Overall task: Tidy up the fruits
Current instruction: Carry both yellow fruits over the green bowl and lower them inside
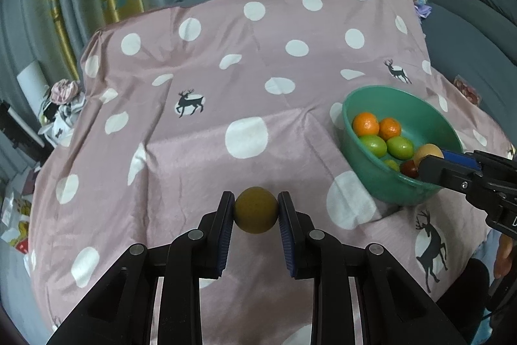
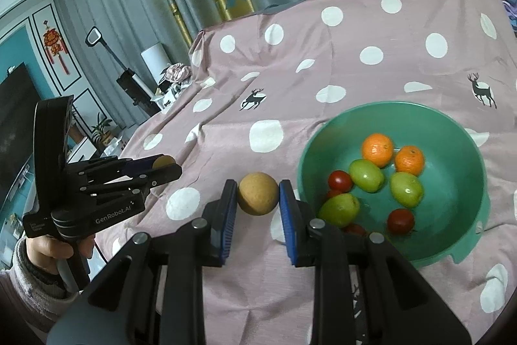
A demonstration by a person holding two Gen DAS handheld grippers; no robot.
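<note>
Two hand-held grippers each carry a round brown fruit above a pink, polka-dotted cloth spread over what looks like a bench. The left hand-held gripper (image 1: 256,210) is clamped on a darker, olive-brown fruit (image 1: 256,210), its blue pads pressing both sides, over bare cloth. The right hand-held gripper (image 2: 258,199) is clamped on a paler tan fruit (image 2: 258,193), held just to the left of the green bowl (image 2: 465,147) in its own camera view.

The bowl holds two oranges (image 2: 377,149), several green fruits (image 2: 366,175) and small red ones (image 2: 340,180). Seen from the left wrist camera, the bowl (image 1: 371,180) lies well off to the right, with the right hand-held gripper (image 1: 429,160) at its near rim; the right hand is plainly the nearer. Both fruits are near-spherical, so no long axis governs a release. Whether the fruits are bound for the bowl or leaving it cannot be told.
</note>
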